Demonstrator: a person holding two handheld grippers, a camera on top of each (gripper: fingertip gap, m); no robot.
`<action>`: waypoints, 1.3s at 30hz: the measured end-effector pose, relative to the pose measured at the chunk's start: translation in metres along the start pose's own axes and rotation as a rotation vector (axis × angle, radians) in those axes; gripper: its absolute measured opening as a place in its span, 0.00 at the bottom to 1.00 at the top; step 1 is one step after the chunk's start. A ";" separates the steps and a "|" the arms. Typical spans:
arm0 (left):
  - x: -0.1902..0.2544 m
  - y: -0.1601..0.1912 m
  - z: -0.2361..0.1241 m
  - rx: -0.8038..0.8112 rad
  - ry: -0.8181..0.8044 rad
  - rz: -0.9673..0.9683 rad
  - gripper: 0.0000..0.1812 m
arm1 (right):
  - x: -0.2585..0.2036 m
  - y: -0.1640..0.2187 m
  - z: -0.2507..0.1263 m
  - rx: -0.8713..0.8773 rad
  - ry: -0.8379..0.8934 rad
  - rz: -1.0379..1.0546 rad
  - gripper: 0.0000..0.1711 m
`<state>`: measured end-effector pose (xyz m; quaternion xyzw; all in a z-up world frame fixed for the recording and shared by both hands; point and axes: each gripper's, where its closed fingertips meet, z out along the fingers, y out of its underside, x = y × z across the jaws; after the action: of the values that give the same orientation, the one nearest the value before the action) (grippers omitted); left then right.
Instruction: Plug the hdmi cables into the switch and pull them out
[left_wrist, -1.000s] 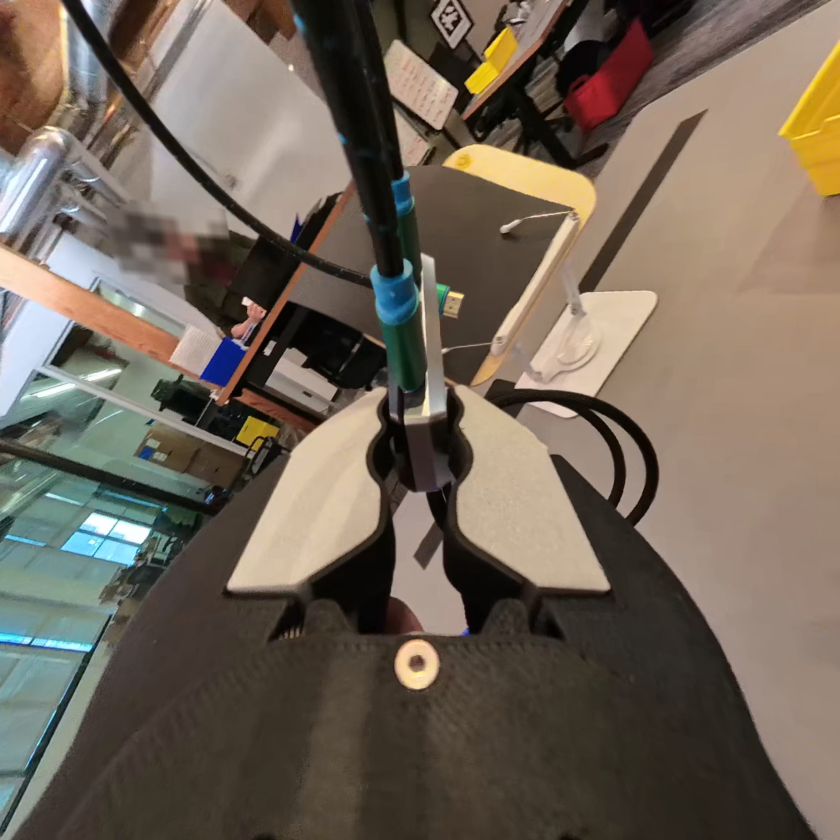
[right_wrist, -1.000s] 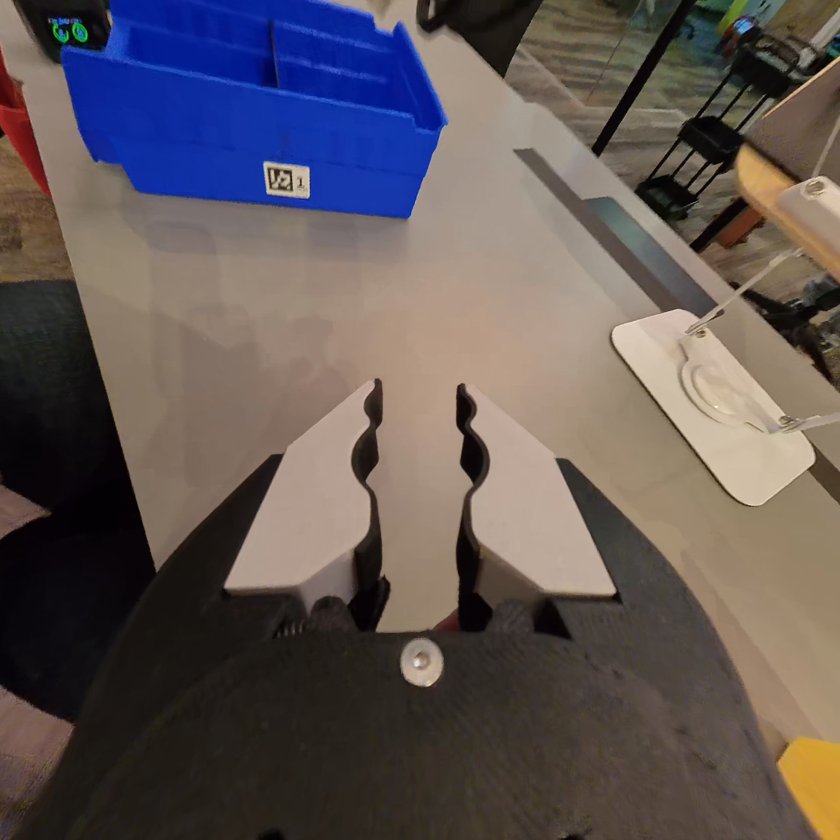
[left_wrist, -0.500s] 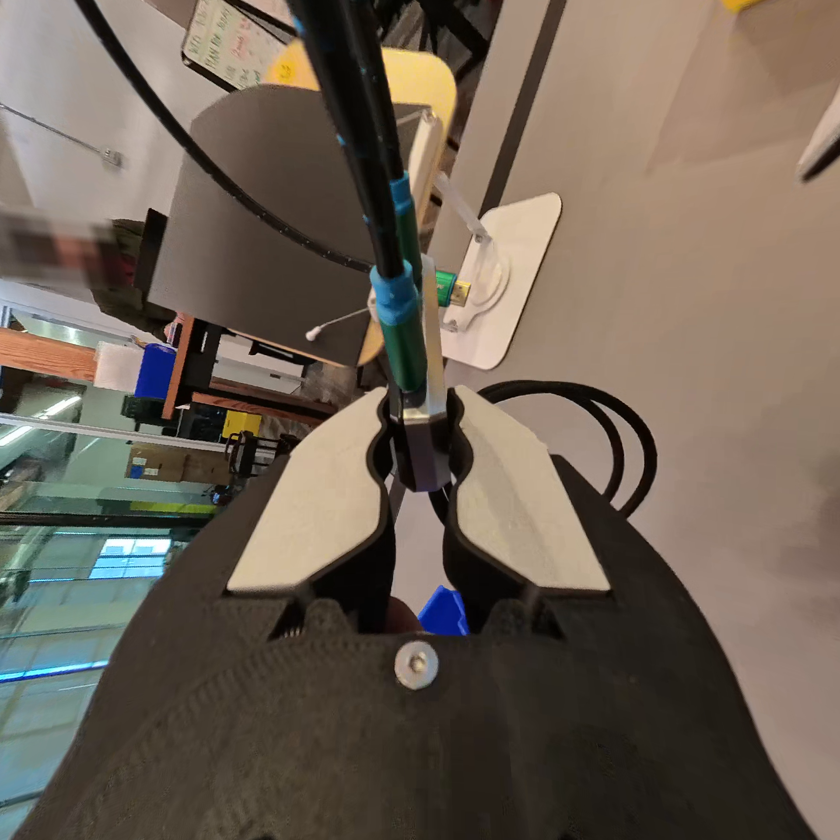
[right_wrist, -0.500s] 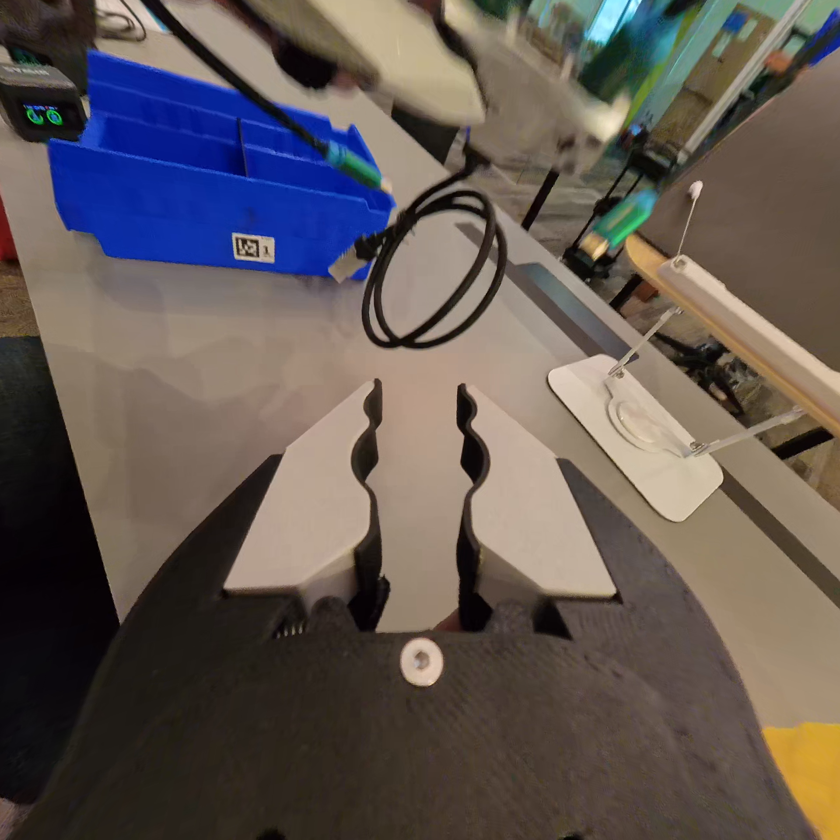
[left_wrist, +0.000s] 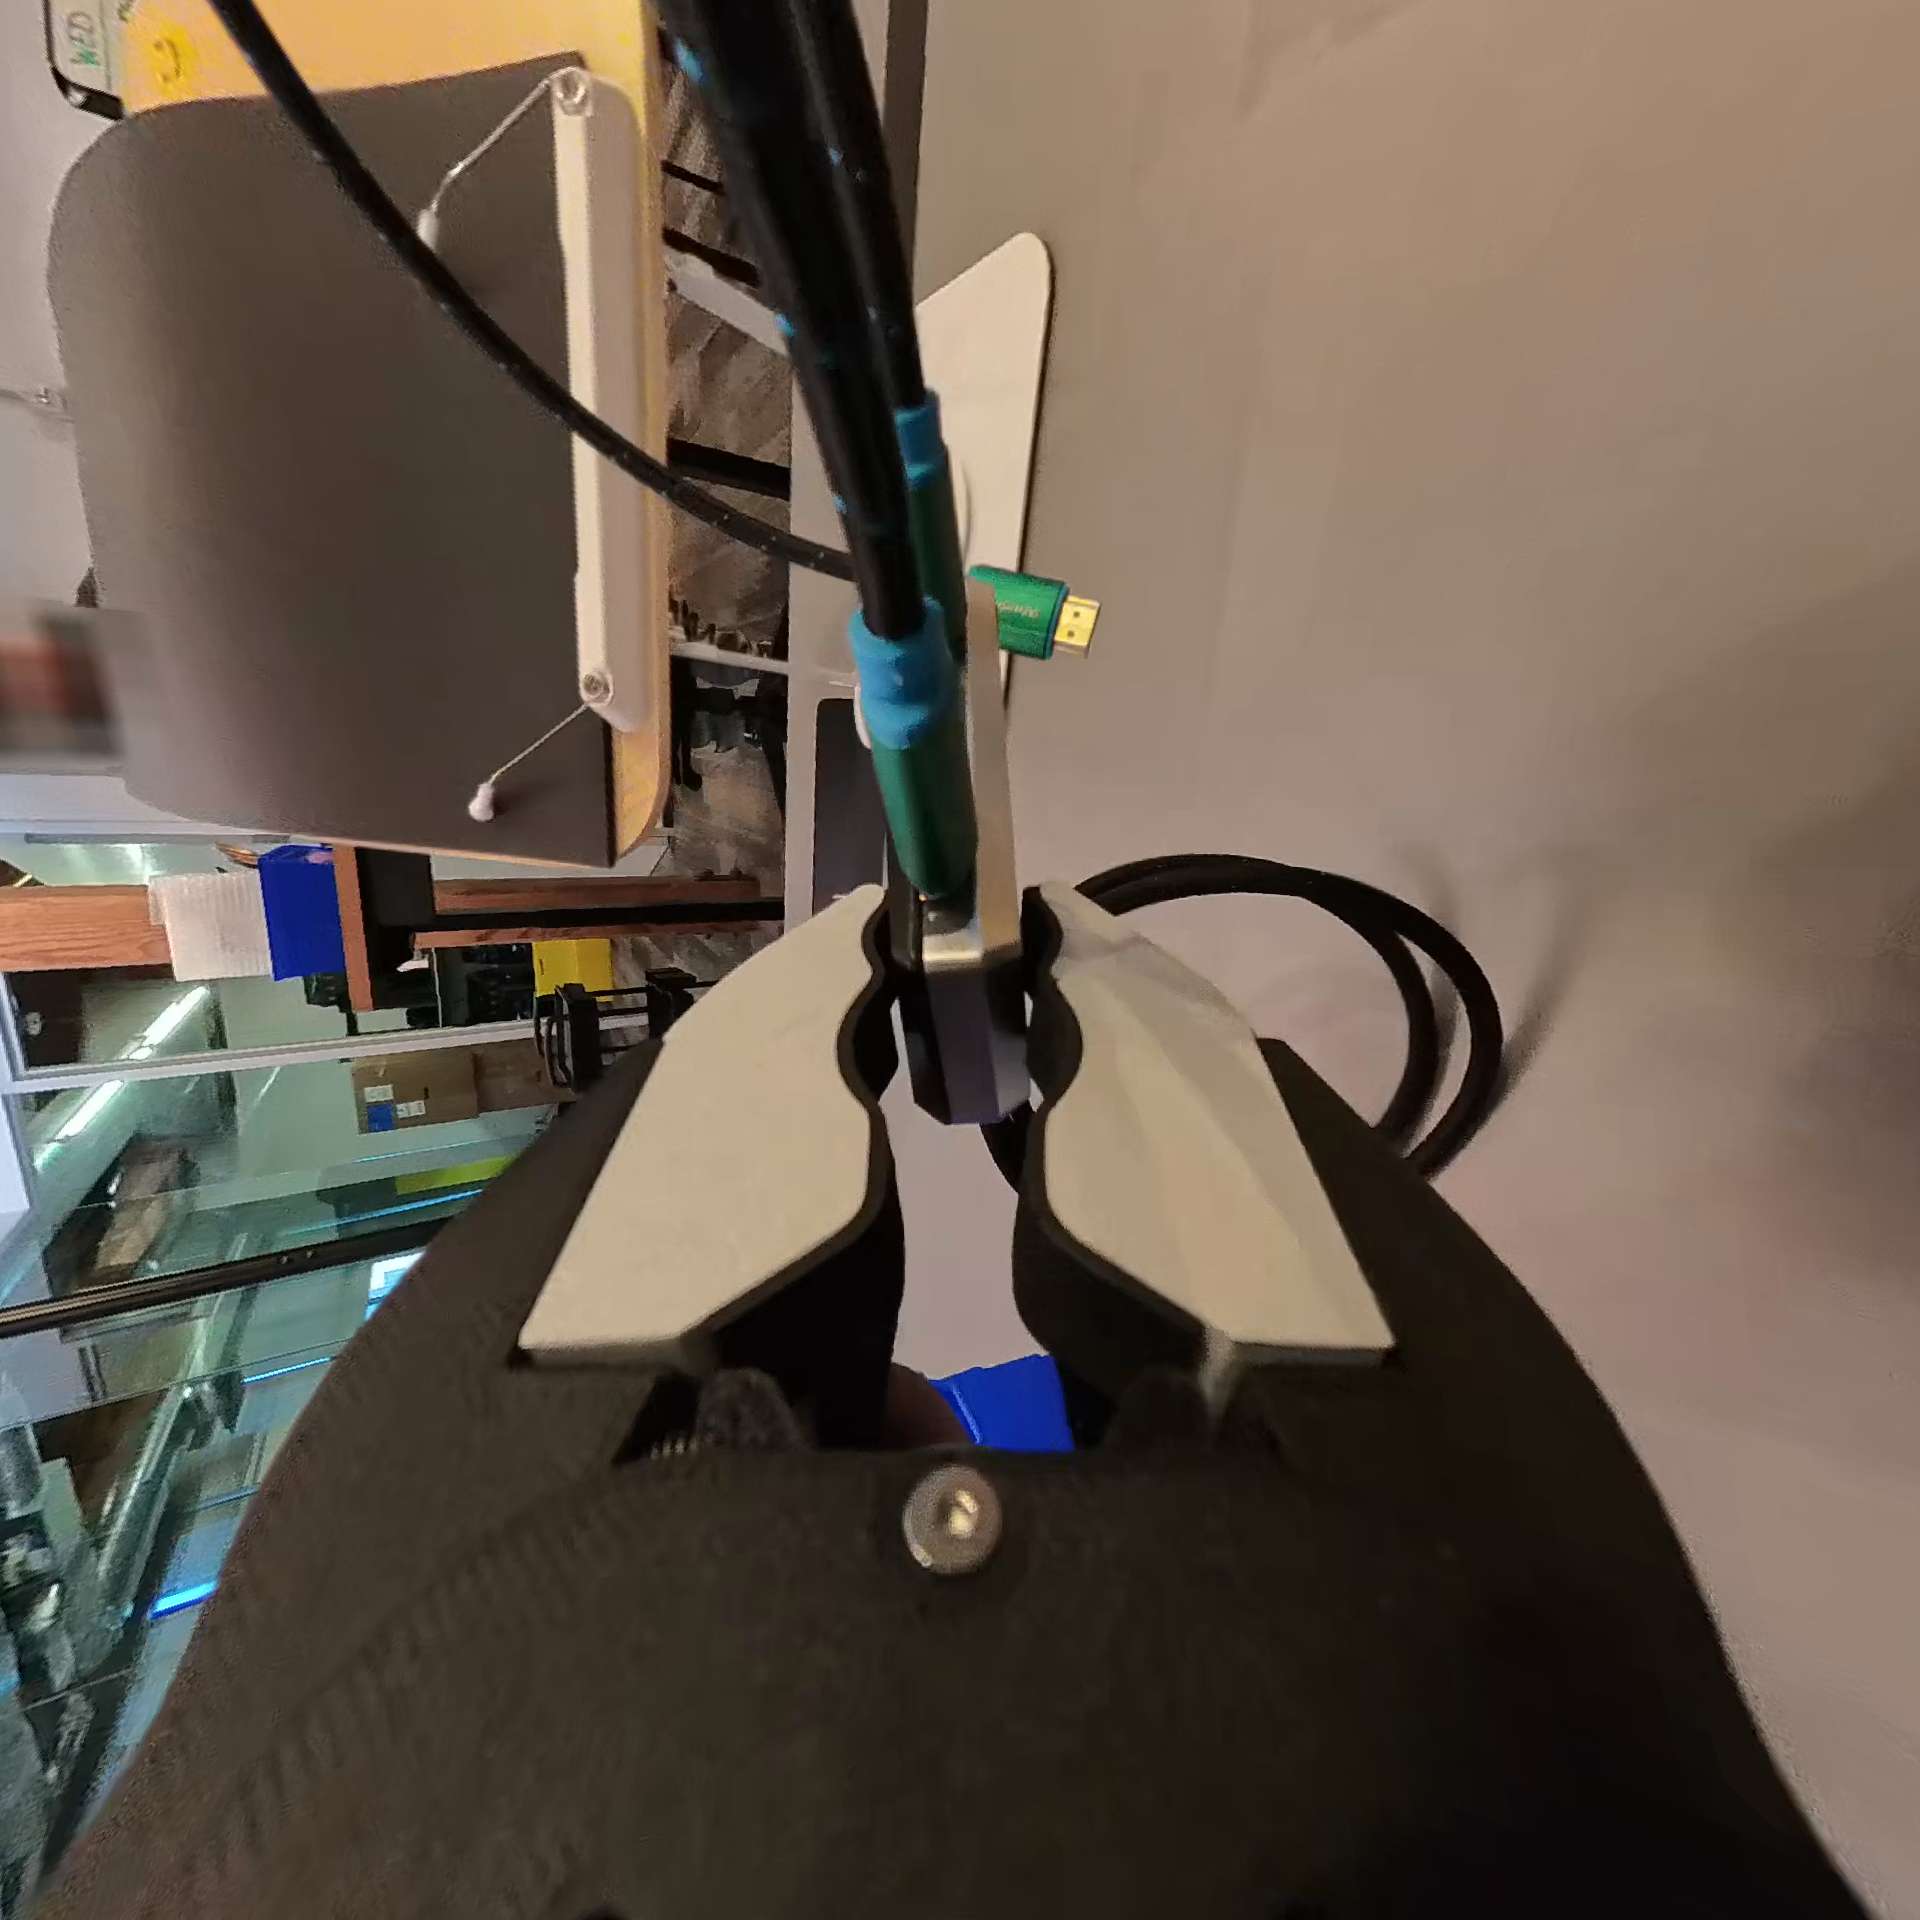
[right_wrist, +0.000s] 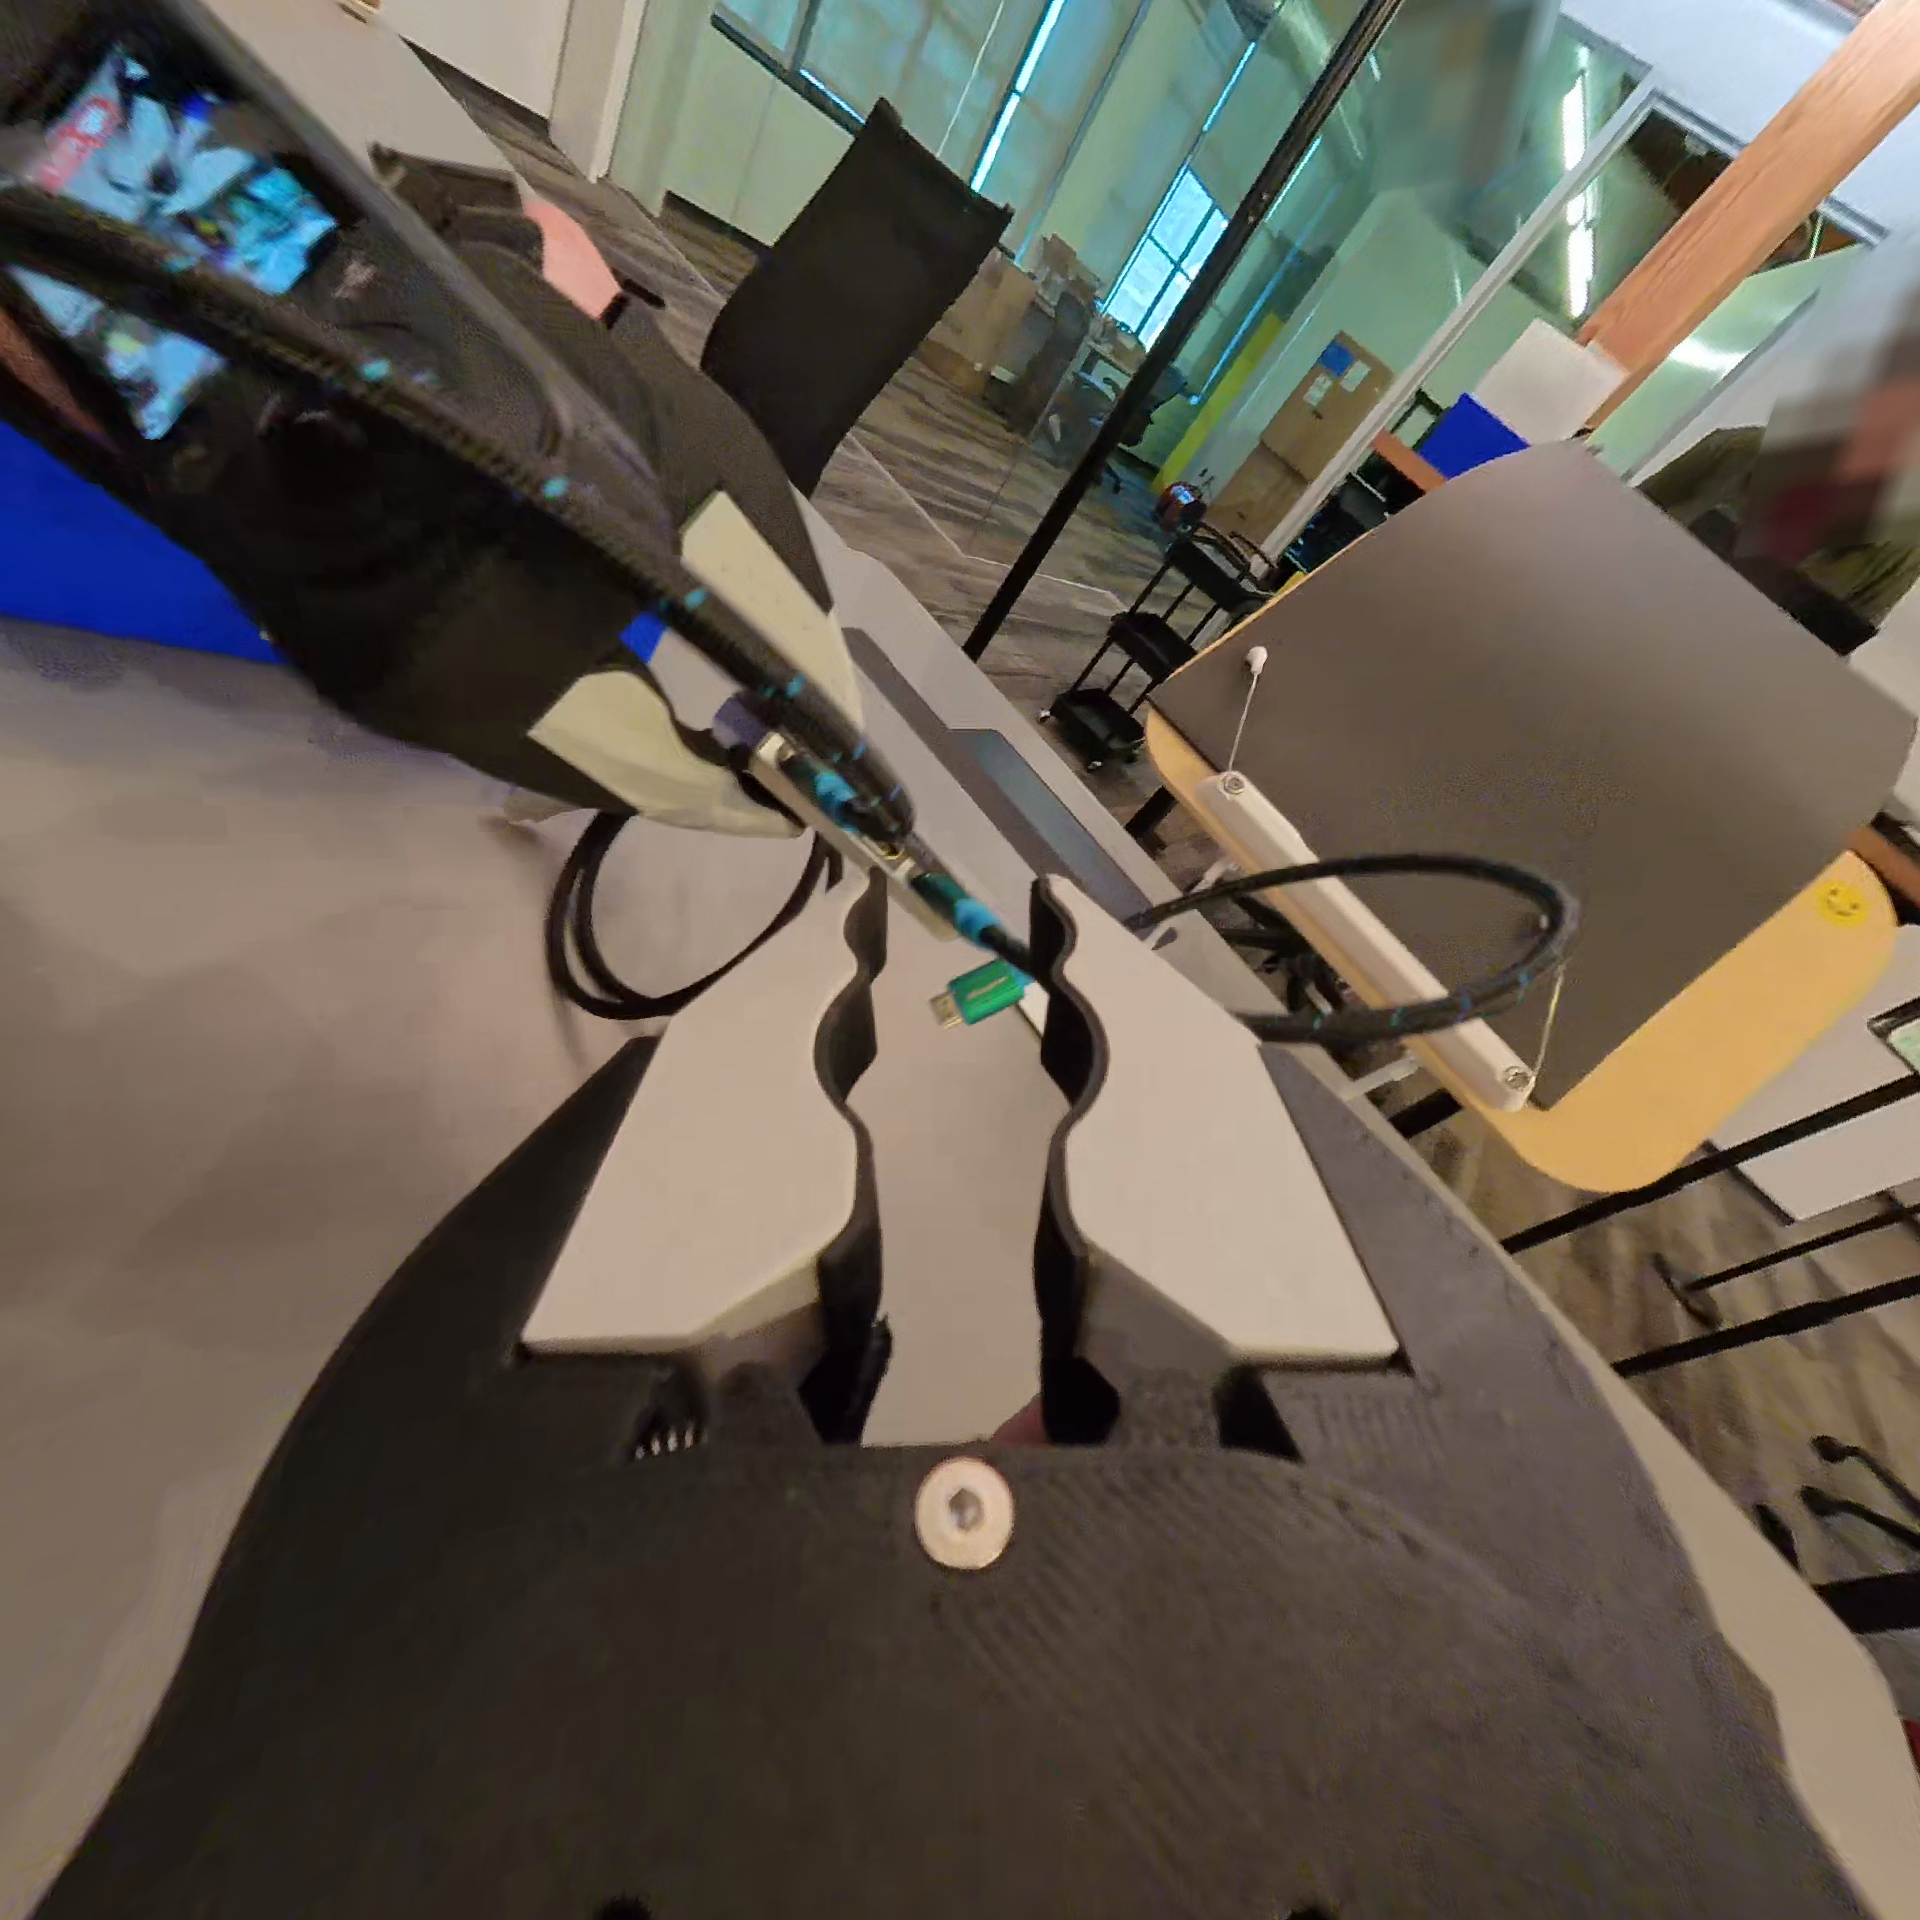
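My left gripper (left_wrist: 956, 920) is shut on the silver HDMI switch (left_wrist: 966, 997) and holds it above the grey table (left_wrist: 1455, 520). Green plugs with blue collars (left_wrist: 914, 790) sit in the switch, their black braided cables running up. A loose green plug with a gold tip (left_wrist: 1034, 621) hangs beyond the switch. In the right wrist view, my right gripper (right_wrist: 956, 914) is open and empty. The loose green plug (right_wrist: 982, 992) shows in the gap near its fingertips. The left gripper (right_wrist: 665, 717) with the switch (right_wrist: 831, 821) is just ahead.
A black cable coil (left_wrist: 1444, 997) hangs under the switch and also shows in the right wrist view (right_wrist: 634, 935). A braided cable loop (right_wrist: 1455, 935) arcs to the right. A white base plate (left_wrist: 987, 416), a grey divider panel (right_wrist: 1558, 727) and a blue bin (right_wrist: 83, 561) stand around.
My right gripper has swung up close to the left gripper, so the loose green plug now shows between its fingertips. The left gripper has rolled and still holds the switch.
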<state>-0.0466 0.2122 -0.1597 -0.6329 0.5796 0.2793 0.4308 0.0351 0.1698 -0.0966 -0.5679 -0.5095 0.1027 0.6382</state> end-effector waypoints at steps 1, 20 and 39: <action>0.002 -0.001 0.001 -0.002 0.004 0.008 0.11 | 0.003 0.003 0.004 -0.008 0.000 -0.015 0.14; 0.033 -0.010 0.009 -0.024 -0.067 0.148 0.11 | -0.010 0.098 0.058 -0.326 -0.155 0.016 0.08; 0.043 -0.011 0.008 0.079 -0.002 0.050 0.16 | -0.012 0.104 0.059 -0.232 -0.144 0.055 0.05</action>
<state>-0.0269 0.1974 -0.1979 -0.6004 0.6052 0.2675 0.4491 0.0307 0.2321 -0.1988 -0.6428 -0.5465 0.1011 0.5272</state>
